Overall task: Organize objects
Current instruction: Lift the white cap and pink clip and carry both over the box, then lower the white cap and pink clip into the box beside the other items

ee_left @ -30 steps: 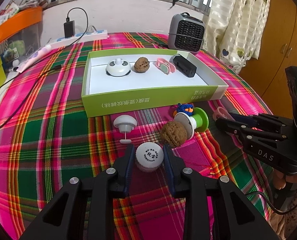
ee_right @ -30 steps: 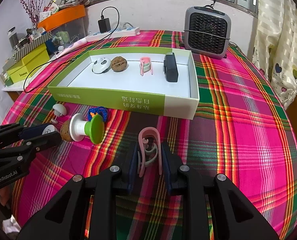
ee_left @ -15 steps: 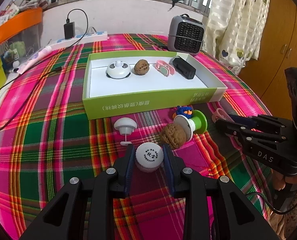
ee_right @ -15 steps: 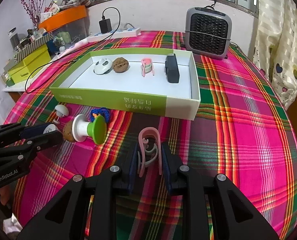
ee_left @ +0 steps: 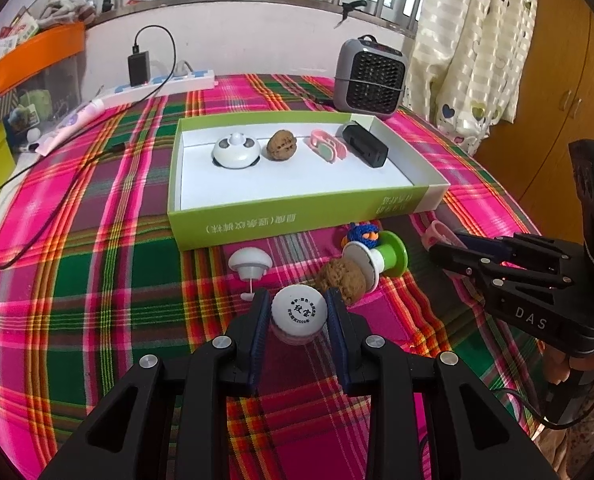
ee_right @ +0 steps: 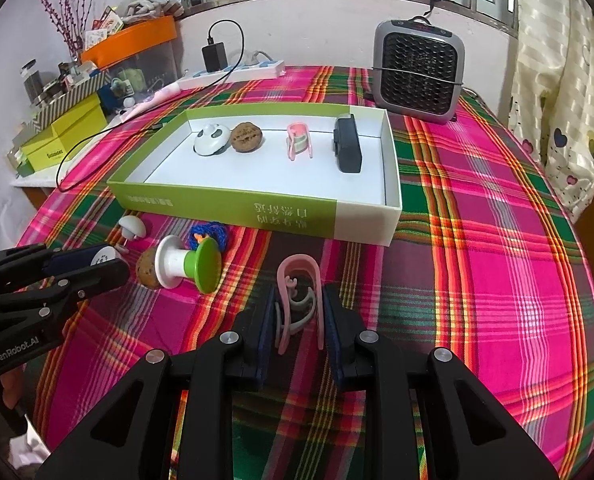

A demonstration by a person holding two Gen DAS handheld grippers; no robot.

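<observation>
At lower centre of each view, the left tongs clamp a white printed cap; the right tongs pinch a pink clip.

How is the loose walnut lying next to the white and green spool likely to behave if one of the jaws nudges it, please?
The walnut looks rounded, so it would probably roll. Its wrinkled shell and the plaid cloth may stop it soon. It touches the spool, which could block it or get shoved.

Heater, curtain (heart-patterned), power strip.
</observation>
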